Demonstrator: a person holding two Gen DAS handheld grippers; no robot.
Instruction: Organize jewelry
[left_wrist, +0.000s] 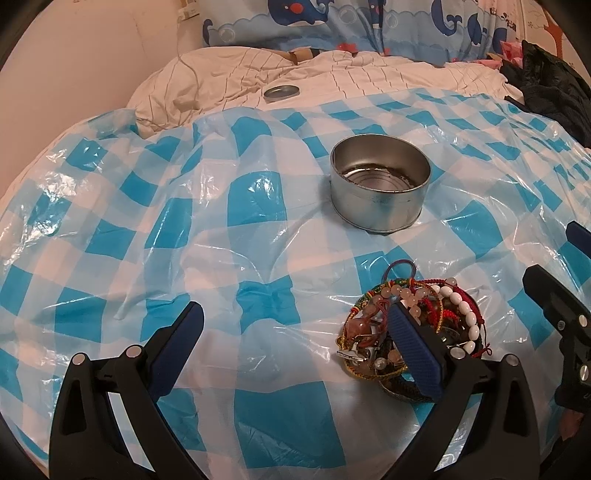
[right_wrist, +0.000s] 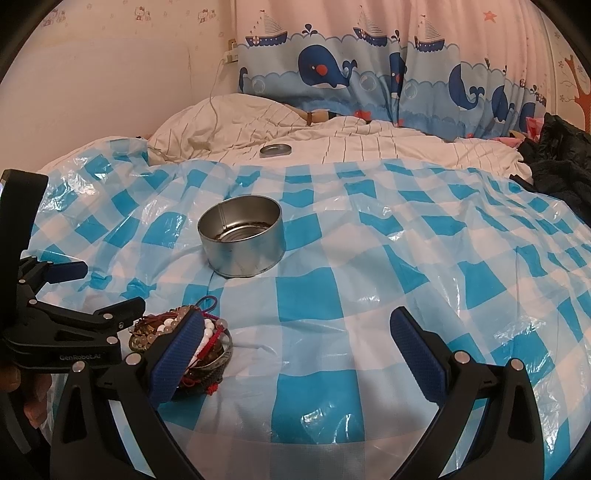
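Observation:
A pile of bead bracelets and cords (left_wrist: 373, 325) lies on the blue-checked plastic sheet (left_wrist: 184, 229); it also shows in the right wrist view (right_wrist: 212, 343). An empty round metal tin (left_wrist: 380, 181) stands beyond the pile, also in the right wrist view (right_wrist: 242, 236). My left gripper (left_wrist: 295, 314) is open and empty, its right finger in front of the pile. My right gripper (right_wrist: 295, 321) is open and empty, its left finger over the pile. Each gripper shows at the edge of the other's view.
The tin's lid (left_wrist: 280, 92) lies on the white striped bedding behind the sheet, also in the right wrist view (right_wrist: 275, 149). A whale-print curtain (right_wrist: 369, 74) hangs at the back. Dark clothing (right_wrist: 561, 155) is piled at the far right.

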